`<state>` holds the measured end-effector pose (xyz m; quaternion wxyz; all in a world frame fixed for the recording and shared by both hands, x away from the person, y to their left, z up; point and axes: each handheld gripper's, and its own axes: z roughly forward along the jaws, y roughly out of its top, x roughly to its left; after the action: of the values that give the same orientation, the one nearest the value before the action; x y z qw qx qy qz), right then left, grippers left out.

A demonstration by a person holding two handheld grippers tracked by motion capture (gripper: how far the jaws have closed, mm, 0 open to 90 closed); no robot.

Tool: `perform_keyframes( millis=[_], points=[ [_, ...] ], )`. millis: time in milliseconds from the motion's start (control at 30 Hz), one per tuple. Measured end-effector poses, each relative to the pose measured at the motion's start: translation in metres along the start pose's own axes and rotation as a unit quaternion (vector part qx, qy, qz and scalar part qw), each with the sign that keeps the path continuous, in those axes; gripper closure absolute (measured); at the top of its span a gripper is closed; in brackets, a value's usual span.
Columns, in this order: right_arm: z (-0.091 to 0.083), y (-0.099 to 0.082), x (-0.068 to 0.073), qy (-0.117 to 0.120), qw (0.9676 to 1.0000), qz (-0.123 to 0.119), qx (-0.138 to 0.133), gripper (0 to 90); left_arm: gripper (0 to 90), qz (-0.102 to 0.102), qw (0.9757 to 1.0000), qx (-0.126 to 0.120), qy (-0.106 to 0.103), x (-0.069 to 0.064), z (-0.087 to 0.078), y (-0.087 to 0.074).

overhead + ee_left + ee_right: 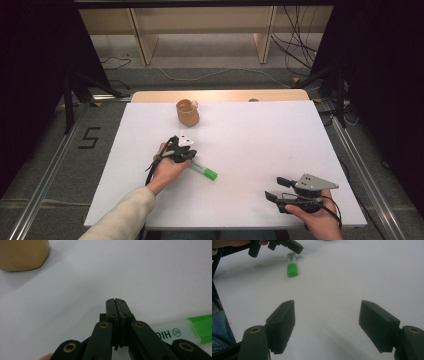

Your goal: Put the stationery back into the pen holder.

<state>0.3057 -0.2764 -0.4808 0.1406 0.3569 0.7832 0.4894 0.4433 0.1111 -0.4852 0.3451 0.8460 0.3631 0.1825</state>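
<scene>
Highlighter (203,171) flat on table (250,135), long axis diagonal, green cap toward near-right; left tongs (184,141) clenched empty, right tongs (274,188) released.

left gripper (183,141) jaws closed together, right gripper (275,188) jaws wide apart

A: What stands on the white table (280,130) at its far side?
B: A tan cup (187,112), upright, left of centre.

A: And beyond the table?
B: A wooden shelf frame (200,30) with cables (295,45) on the floor at far right.
</scene>
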Motion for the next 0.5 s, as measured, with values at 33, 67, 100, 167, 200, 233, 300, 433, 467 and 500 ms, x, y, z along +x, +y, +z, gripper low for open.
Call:
perform_keyframes(
  millis=[33,67,100,167,200,233,300,433,467,500],
  points=[
    [-0.0003,0.0001,0.0003,-0.001,1.0000,0.001,0.001,29.7,90.0,0.001,1.0000,0.002,-0.002,-0.0001,0.0012,-0.0003],
    [-0.0004,0.0000,0.0000,-0.001,1.0000,-0.002,0.000,29.7,90.0,0.000,1.0000,0.003,-0.002,-0.0002,0.0024,-0.0004],
    [-0.0006,0.0000,0.0003,-0.001,1.0000,-0.001,0.001,29.7,90.0,0.003,1.0000,0.008,-0.003,0.0002,0.0027,-0.0003],
    [-0.0009,0.0000,0.0004,-0.001,1.0000,0.000,0.002,29.7,90.0,-0.002,1.0000,0.008,-0.004,-0.0007,0.0045,-0.0006],
    [-0.0008,0.0000,0.0003,-0.001,1.0000,0.000,0.002,29.7,90.0,0.001,0.9999,0.011,-0.004,-0.0007,0.0050,-0.0005],
    [-0.0007,-0.0001,0.0003,-0.001,1.0000,0.000,0.002,29.7,90.0,0.002,0.9999,0.012,-0.005,-0.0007,0.0052,-0.0003],
    [-0.0003,-0.0002,0.0000,0.000,1.0000,-0.001,0.002,29.7,90.0,0.003,0.9998,0.016,-0.005,-0.0005,0.0052,0.0005],
    [-0.0007,-0.0003,0.0002,-0.001,1.0000,0.001,0.003,29.7,90.0,0.006,0.9996,0.026,-0.002,-0.0021,0.0048,0.0014],
    [-0.0009,-0.0002,0.0001,-0.001,1.0000,0.000,0.003,29.7,90.0,0.011,0.9995,0.030,-0.001,-0.0027,0.0042,0.0014],
    [-0.0008,-0.0004,0.0000,-0.001,1.0000,0.000,0.002,29.7,90.0,0.012,0.9994,0.032,0.001,-0.0030,0.0037,0.0016]
  ],
)
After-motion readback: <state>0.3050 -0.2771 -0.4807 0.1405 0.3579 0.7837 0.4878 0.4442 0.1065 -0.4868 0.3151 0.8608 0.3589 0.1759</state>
